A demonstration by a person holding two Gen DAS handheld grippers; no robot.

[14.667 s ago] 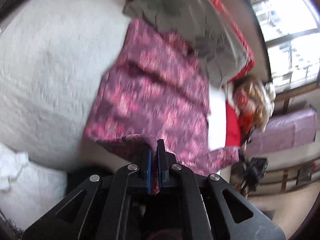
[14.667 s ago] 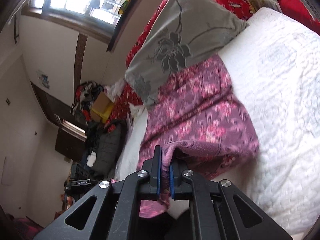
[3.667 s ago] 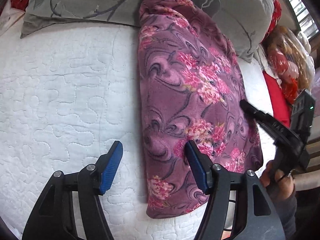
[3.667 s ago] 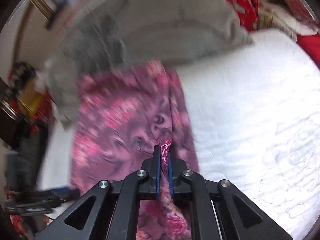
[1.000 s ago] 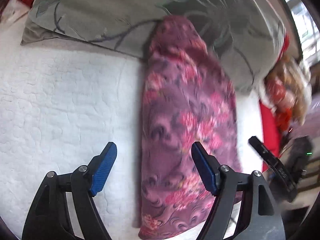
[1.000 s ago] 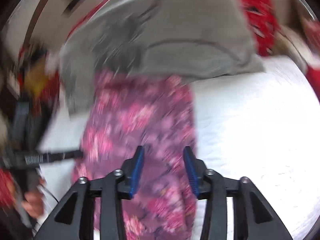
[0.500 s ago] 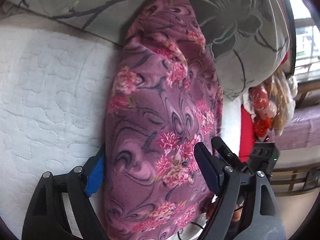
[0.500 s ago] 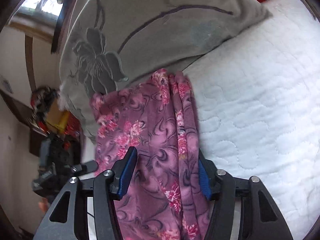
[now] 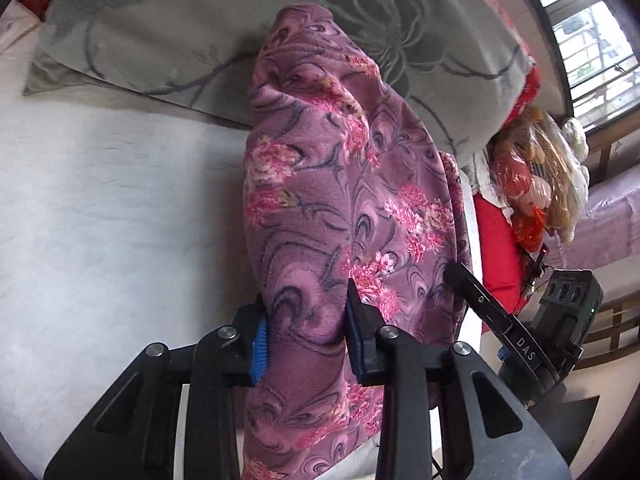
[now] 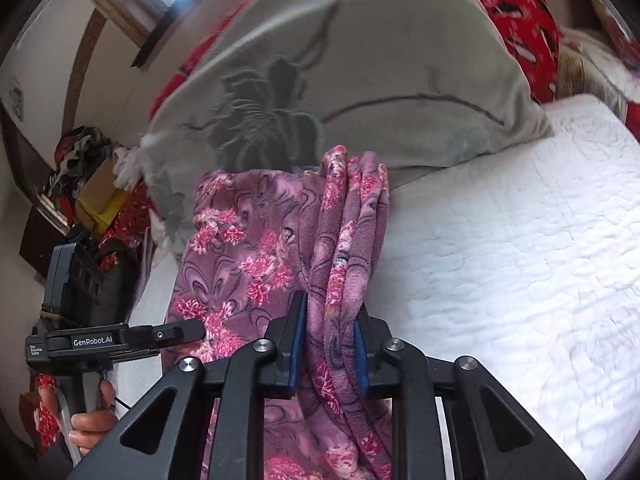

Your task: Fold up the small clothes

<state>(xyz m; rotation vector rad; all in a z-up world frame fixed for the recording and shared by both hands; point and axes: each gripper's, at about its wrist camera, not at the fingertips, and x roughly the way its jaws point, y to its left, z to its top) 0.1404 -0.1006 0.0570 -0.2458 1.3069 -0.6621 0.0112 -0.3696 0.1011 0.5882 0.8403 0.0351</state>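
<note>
Both tongs — left (image 9: 306,322), right (image 10: 329,346) — pinch the fleecy floral garment (image 9: 340,216) (thick folds).

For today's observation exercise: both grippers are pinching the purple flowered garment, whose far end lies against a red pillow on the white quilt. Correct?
Not quite: the garment ends against a grey pillow, as the right wrist view shows. Left gripper and right gripper do pinch it on the white quilt.

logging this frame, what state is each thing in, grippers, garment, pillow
left gripper: shut on garment
right gripper: shut on garment
garment: folded into a narrow strip, far end against the pillow
pillow: lying on the quilt, behind the garment
</note>
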